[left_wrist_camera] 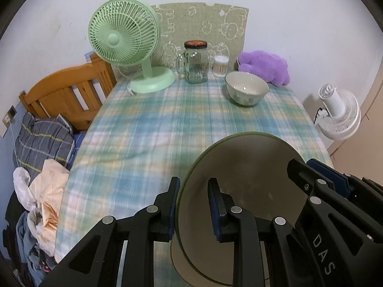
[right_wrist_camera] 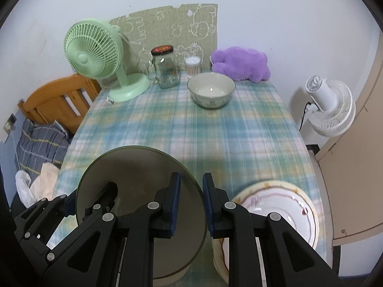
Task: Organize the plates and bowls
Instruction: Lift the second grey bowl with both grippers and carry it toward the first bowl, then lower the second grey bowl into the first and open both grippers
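Note:
A dark brown plate with a green rim (left_wrist_camera: pixel 244 167) is held between both grippers, tilted, above the near edge of the table. My left gripper (left_wrist_camera: pixel 194 205) straddles its left rim, one finger on each face. My right gripper (right_wrist_camera: pixel 191 203) straddles its right rim (right_wrist_camera: pixel 134 172) the same way. Whether the pads press the rim I cannot tell for sure, but the plate is off the cloth. A white plate with red pattern (right_wrist_camera: pixel 282 205) lies flat at the near right. A white and green bowl (left_wrist_camera: pixel 246 88) stands upright at the far right; it also shows in the right wrist view (right_wrist_camera: pixel 210 91).
A plaid tablecloth (left_wrist_camera: pixel 143 124) covers the table. At the back stand a green fan (left_wrist_camera: pixel 124 38), a glass jar mug (left_wrist_camera: pixel 195 62), a cotton swab tub (left_wrist_camera: pixel 220 65) and a purple plush (left_wrist_camera: pixel 265 65). A wooden bed frame (left_wrist_camera: pixel 67 91) and clothes are at the left, a white fan (right_wrist_camera: pixel 328 105) at the right.

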Demonstrator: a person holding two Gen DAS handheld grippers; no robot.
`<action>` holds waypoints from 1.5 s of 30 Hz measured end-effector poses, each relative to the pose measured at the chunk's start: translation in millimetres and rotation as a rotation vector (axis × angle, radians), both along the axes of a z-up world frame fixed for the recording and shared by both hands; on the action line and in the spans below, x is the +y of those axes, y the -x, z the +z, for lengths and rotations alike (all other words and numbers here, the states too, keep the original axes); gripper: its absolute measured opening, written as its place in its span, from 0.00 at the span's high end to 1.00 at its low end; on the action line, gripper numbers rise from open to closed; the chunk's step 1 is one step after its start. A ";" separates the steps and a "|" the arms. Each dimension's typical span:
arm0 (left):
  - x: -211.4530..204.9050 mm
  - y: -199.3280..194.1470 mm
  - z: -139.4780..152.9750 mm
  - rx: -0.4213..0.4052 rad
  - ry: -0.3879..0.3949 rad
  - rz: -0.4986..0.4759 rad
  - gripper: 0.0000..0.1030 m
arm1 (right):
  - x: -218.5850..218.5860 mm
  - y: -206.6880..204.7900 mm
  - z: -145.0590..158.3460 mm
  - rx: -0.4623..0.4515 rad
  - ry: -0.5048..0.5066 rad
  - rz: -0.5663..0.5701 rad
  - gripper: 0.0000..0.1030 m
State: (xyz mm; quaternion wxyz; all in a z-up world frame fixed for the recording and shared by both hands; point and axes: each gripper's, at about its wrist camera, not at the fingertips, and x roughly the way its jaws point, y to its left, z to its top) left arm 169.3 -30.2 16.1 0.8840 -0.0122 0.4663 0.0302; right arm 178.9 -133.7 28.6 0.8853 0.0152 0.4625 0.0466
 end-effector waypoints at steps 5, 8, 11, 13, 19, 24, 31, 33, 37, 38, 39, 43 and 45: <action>3.3 11.9 -10.5 0.034 0.105 -0.009 0.86 | -2.2 16.4 -8.0 0.028 -0.077 0.050 0.97; 4.5 4.4 -34.1 0.043 0.035 0.022 0.86 | 1.7 20.9 -7.2 -0.009 -0.003 0.041 0.97; 5.6 2.9 -63.7 0.090 -0.019 0.037 0.86 | 2.0 6.4 -45.6 0.037 -0.054 0.052 0.97; 7.7 7.4 -71.9 0.102 -0.018 0.021 0.85 | -7.3 3.8 -73.5 0.149 -0.083 0.035 0.97; 0.1 7.0 -73.1 0.113 -0.034 -0.010 0.85 | -26.4 6.6 -76.1 0.147 -0.016 0.015 0.97; -14.0 8.4 -69.3 0.104 -0.059 -0.054 0.85 | -22.6 5.9 -72.8 0.144 0.009 0.052 0.97; -11.5 9.4 -67.4 0.112 -0.047 -0.037 0.85 | -15.6 6.1 -72.3 0.140 0.012 0.079 0.97; -11.0 11.2 -66.3 0.109 -0.047 -0.030 0.85 | -14.5 6.7 -71.9 0.139 0.013 0.082 0.97; -8.5 13.7 -64.6 0.103 -0.046 -0.020 0.85 | -12.0 9.9 -70.1 0.140 0.009 0.094 0.96; -8.4 15.0 -64.2 0.104 -0.048 -0.018 0.85 | -11.3 10.3 -70.1 0.141 0.010 0.094 0.96; -8.5 15.3 -63.8 0.103 -0.048 -0.018 0.85 | -10.8 11.1 -69.9 0.142 0.011 0.095 0.96; -5.6 19.5 -59.1 0.097 -0.034 -0.009 0.77 | -9.2 14.2 -69.0 0.145 0.011 0.102 0.96; -5.4 20.3 -57.3 0.097 -0.032 -0.009 0.72 | -8.9 16.1 -66.5 0.142 0.010 0.103 0.95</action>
